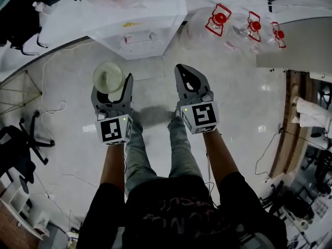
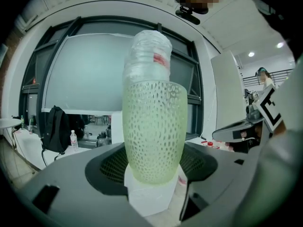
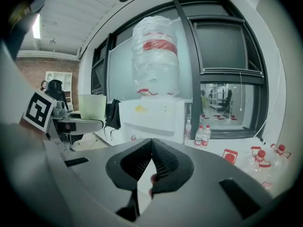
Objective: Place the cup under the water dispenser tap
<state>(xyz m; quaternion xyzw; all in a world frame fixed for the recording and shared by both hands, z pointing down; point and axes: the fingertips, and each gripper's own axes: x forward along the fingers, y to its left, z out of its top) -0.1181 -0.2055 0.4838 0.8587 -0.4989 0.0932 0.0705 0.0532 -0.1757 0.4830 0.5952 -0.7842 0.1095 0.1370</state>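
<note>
One cup (image 1: 108,77), pale green and dimpled, stands upright between the fingers (image 2: 109,167) of the left gripper (image 1: 113,90), which clasp its lower part. It is held above the floor (image 1: 238,102), short of the one water dispenser (image 1: 137,30). That white cabinet carries a single large bottle (image 3: 156,56) with a red band, upended on top. Three clear bottles with red labels (image 1: 219,18) lie on the floor to the dispenser's right, and two small bottles (image 3: 202,135) stand by the window.

The right gripper (image 1: 180,69) is empty, its fingers (image 3: 163,164) pressed together at the tips. Both forearms reach forward side by side, with the two grippers tipped slightly downward and aimed toward the dispenser. The person's legs show below them.

The floor is pale and glossy, with loose cables running across it. A black office chair (image 1: 26,139) stands at the left. Dark-framed windows (image 3: 227,46) rise behind the dispenser, and a black backpack (image 2: 56,129) sits on a worktop (image 2: 28,145) at the left.
</note>
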